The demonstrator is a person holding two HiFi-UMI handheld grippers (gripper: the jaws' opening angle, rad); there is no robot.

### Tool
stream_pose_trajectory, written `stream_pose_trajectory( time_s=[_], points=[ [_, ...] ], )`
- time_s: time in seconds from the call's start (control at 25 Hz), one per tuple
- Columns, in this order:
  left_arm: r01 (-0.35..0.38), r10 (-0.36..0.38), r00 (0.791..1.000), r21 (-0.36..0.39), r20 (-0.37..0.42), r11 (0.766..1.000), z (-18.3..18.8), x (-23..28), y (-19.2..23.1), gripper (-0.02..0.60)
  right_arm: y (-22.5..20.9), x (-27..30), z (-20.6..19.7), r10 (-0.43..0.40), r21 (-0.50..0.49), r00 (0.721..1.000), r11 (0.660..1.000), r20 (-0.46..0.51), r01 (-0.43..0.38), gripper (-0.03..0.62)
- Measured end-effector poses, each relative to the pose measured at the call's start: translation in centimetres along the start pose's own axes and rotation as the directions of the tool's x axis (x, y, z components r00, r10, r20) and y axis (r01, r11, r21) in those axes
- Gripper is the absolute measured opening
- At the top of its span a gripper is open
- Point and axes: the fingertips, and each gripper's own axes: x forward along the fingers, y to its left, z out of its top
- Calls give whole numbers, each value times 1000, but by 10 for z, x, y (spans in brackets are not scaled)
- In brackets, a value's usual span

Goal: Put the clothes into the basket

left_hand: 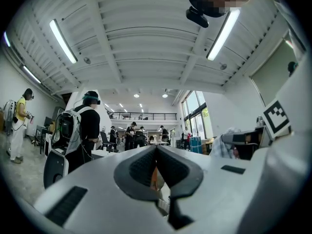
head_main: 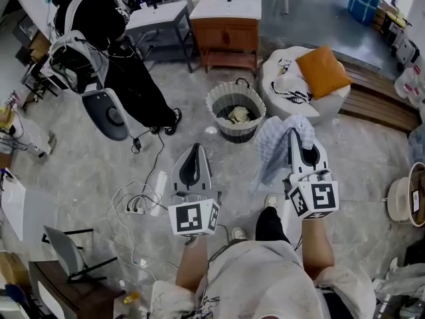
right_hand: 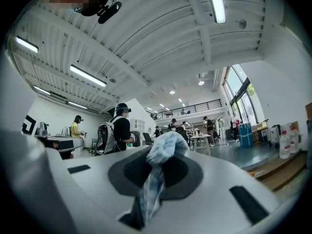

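In the head view, my right gripper (head_main: pixel 295 135) is shut on a light blue checked cloth (head_main: pixel 273 146), which drapes down to the left of the jaws. The right gripper view shows the same cloth (right_hand: pixel 152 184) bunched at the jaw tips of the right gripper (right_hand: pixel 163 152) and hanging between the pads. The round woven basket (head_main: pixel 219 98) stands on the floor ahead, between the two grippers, with a pale garment (head_main: pixel 238 115) inside it. My left gripper (head_main: pixel 194 147) is held level to the left with its jaws together. In the left gripper view, the left gripper (left_hand: pixel 156 148) holds nothing.
A white beanbag (head_main: pixel 285 92) with an orange cushion (head_main: pixel 322 72) sits right of the basket. Behind it stands a wooden cabinet (head_main: pixel 226 35). A person in black with a backpack (head_main: pixel 99 18) stands far left. Cables and a power strip (head_main: pixel 136 208) lie on the floor at the left.
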Motion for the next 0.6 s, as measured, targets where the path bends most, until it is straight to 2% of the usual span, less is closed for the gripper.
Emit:
stream_pose_trajectory(
  time_s=[0.6],
  points=[
    [14,-14,1000,12,-18,1000,-20,119,-44,3,-88,76,-15,18,16,1000,1000,-6,-18,23]
  ],
)
